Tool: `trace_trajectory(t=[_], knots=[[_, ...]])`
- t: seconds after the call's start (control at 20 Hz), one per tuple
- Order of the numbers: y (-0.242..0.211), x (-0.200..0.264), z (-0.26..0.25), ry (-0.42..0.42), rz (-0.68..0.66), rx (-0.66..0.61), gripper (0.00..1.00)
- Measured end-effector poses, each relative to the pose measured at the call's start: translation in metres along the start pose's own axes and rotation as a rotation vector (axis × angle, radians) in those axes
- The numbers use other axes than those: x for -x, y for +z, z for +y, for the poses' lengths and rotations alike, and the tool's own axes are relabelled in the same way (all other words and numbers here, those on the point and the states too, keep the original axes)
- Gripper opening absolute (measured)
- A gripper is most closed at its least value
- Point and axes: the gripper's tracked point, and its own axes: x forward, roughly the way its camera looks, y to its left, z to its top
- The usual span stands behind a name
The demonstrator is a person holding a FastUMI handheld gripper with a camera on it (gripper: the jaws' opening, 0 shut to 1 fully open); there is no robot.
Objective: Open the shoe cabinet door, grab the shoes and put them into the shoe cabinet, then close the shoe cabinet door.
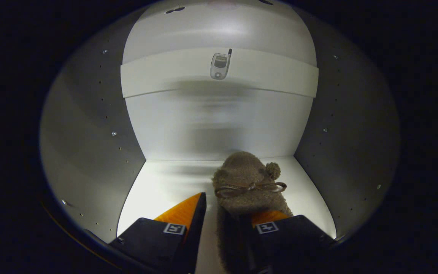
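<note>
A fuzzy brown slipper (247, 179) with a thin bow and a pompom lies on the white floor (165, 186) of the shoe cabinet, toe toward the back wall. My gripper (233, 205) is inside the cabinet with the slipper's heel end between its fingers. The right finger (268, 217) lies against the slipper, its tip hidden by the fuzz. The left finger (190, 209) stands a narrow gap away, with a strip of white floor showing between it and the slipper. The fingers are only partly spread.
A white shelf (158, 76) crosses the cabinet above, with a small picture of a flip phone (220, 65) on its front edge. Grey side walls (89, 133) with rows of peg holes close in left and right. The back wall (219, 125) is just beyond the slipper.
</note>
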Motion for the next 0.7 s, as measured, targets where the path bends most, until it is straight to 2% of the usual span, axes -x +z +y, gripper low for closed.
trace_trajectory(t=[0.1, 0.25, 0.3, 0.4, 0.7], knots=[[0.002, 0.007, 0.002, -0.001, -0.018, 0.002, 0.75], [0.007, 0.030, 0.001, -0.019, -0.048, 0.007, 0.81], [0.008, 0.039, 0.002, -0.020, -0.053, 0.005, 0.90], [0.012, 0.059, 0.000, -0.028, -0.080, 0.005, 0.98], [0.027, 0.147, 0.002, -0.017, -0.205, -0.005, 0.99]])
